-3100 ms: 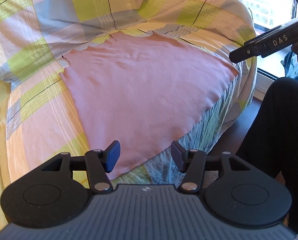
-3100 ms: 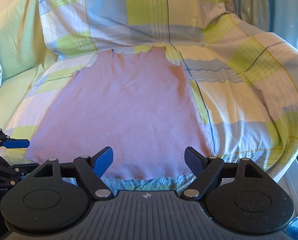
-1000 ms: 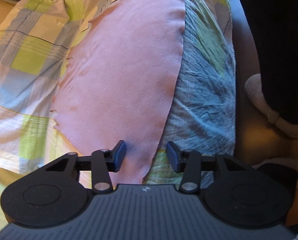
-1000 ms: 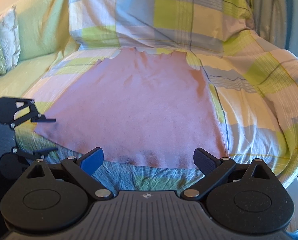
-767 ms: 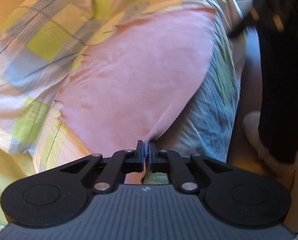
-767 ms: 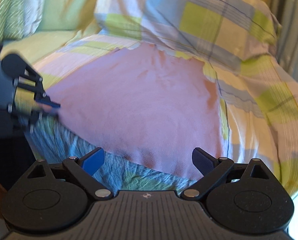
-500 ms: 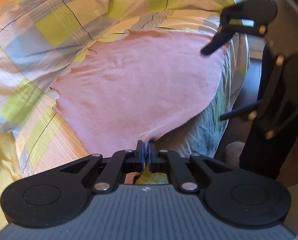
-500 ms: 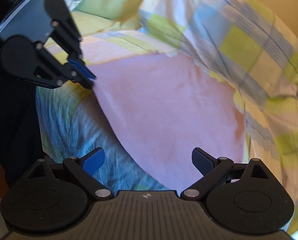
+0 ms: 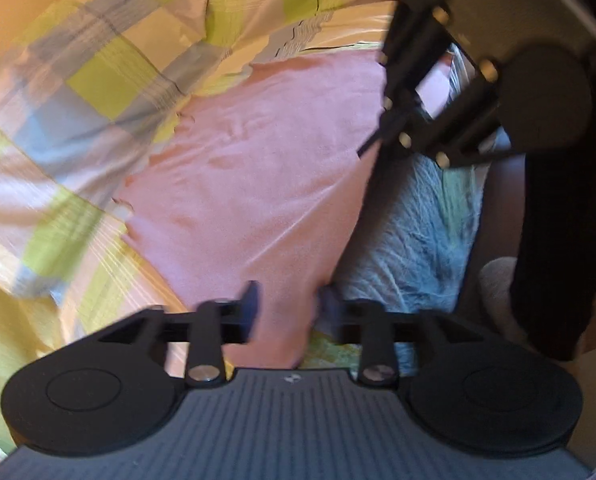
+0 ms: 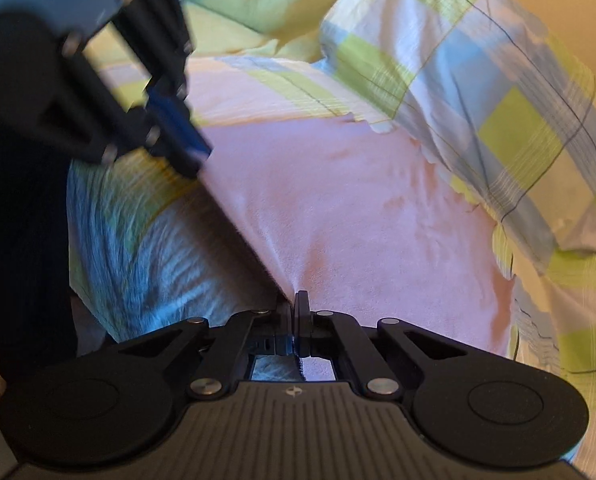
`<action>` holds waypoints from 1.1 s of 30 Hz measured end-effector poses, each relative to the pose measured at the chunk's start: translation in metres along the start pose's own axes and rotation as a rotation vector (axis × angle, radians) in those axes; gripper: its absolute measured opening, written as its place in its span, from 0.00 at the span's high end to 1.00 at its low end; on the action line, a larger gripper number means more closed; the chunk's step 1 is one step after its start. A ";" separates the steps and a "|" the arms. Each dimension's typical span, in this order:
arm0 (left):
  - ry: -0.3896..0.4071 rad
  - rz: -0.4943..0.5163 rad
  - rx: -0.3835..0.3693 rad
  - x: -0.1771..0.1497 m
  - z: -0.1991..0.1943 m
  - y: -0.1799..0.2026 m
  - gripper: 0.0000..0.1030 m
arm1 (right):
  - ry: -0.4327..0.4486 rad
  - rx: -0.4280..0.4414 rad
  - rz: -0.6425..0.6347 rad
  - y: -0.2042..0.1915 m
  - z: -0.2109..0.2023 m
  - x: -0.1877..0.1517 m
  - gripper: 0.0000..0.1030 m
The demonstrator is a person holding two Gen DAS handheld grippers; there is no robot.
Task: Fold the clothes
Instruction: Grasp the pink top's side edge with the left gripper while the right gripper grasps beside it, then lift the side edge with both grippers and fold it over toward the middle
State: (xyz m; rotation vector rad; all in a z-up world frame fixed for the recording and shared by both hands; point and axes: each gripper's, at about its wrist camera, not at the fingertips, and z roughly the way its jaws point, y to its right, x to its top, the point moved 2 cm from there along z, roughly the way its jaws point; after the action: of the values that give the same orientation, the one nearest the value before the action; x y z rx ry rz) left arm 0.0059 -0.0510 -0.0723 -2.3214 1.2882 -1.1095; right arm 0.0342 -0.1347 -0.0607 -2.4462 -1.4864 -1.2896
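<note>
A pink garment [image 9: 258, 168] lies spread flat on the checked bedcover, with its near hem hanging at the bed's edge. My left gripper [image 9: 288, 306] is open, its blurred fingers standing on either side of the hem's left corner. My right gripper [image 10: 296, 300] is shut on the pink garment [image 10: 357, 208] at the hem, and the cloth puckers into its closed fingers. The left wrist view shows the right gripper [image 9: 371, 146] at the hem's far end. The right wrist view shows the left gripper [image 10: 186, 152] at the upper left, by the other corner.
A bulky yellow, blue and white checked duvet [image 10: 497, 100] is heaped behind the garment. Crinkled blue-green fabric [image 10: 146, 248] drapes down the bed's side. A person's dark trouser leg [image 9: 557, 240] and a light slipper [image 9: 497, 280] stand on the floor beside the bed.
My right gripper swung left to the hem and shut on it. My left gripper, shut on the corner half a second ago, now has its fingers apart.
</note>
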 end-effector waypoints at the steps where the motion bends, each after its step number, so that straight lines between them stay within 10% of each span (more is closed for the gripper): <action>1: 0.009 0.023 0.013 0.001 0.000 0.005 0.53 | 0.002 0.003 0.005 0.002 -0.001 0.002 1.00; 13: -0.009 0.236 0.236 0.009 0.038 0.043 0.50 | 0.025 0.048 0.113 0.030 -0.015 0.019 1.00; 16: -0.031 0.252 0.270 0.009 0.047 0.042 0.74 | 0.030 0.087 0.187 0.037 -0.018 0.020 1.00; 18: -0.034 0.196 0.253 0.011 0.041 0.033 0.92 | 0.027 0.094 0.217 0.040 -0.018 0.017 1.00; 26: 0.011 -0.118 0.076 0.018 0.007 -0.026 0.96 | -0.002 -0.022 0.072 0.017 -0.003 0.001 1.00; 30: 0.019 -0.145 0.057 0.022 0.001 -0.040 0.96 | 0.004 -0.100 -0.002 -0.007 0.013 -0.007 0.72; 33: 0.023 -0.154 0.048 0.023 -0.003 -0.043 0.96 | -0.004 -0.135 -0.040 -0.020 0.023 -0.012 0.70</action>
State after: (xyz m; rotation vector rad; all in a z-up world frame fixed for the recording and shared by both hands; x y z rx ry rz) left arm 0.0377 -0.0448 -0.0351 -2.4128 1.0932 -1.2034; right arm 0.0322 -0.1234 -0.0914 -2.5127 -1.5042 -1.4392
